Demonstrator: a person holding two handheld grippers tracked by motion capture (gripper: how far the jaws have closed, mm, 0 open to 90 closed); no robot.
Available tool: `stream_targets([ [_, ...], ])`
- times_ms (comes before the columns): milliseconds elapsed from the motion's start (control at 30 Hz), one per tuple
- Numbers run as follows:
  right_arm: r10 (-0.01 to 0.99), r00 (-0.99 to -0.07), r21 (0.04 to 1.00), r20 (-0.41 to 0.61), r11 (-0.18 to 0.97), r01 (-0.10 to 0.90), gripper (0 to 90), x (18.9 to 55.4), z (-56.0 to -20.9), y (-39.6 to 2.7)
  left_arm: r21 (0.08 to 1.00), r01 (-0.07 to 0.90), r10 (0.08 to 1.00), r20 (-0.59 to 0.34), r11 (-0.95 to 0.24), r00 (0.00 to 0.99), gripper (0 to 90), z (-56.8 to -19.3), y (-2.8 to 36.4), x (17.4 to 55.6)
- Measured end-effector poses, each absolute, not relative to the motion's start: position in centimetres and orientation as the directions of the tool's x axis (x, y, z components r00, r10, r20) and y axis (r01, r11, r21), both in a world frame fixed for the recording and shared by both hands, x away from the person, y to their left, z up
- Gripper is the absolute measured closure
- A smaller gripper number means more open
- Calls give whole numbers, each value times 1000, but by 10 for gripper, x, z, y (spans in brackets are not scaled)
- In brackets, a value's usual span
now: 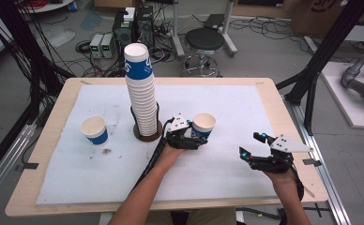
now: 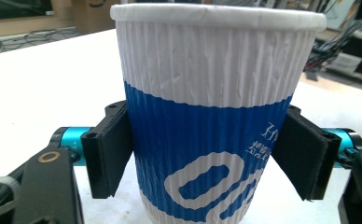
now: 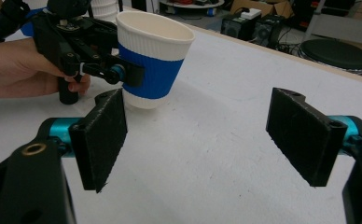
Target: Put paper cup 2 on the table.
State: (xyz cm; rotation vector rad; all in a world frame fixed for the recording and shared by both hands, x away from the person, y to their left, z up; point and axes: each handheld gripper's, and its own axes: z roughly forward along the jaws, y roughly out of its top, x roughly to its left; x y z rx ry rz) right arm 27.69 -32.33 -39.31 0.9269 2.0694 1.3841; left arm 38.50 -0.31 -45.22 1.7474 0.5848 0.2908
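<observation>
My left gripper [image 1: 195, 136] has its jaws clamped on a blue-and-white cup [image 1: 203, 125] at the centre of the high view, upright, just right of the tall cup stack [image 1: 141, 93]. My right gripper [image 1: 255, 146], at the lower right, keeps its jaws wide apart over bare tabletop [image 1: 227, 164]. Another cup [image 1: 94, 130] stands at the left.
</observation>
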Motion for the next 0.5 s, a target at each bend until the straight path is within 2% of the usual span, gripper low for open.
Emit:
stream_targets([
  [200,754,-657,928,-19,258,269,209,277,-393,-323,920,265,560,-62,-289,826,256,-451,-13,385],
  [500,753,-657,927,-22,262,269,209,276,-393,-323,888,273,560,-21,-371,828,257,-445,-10,378],
])
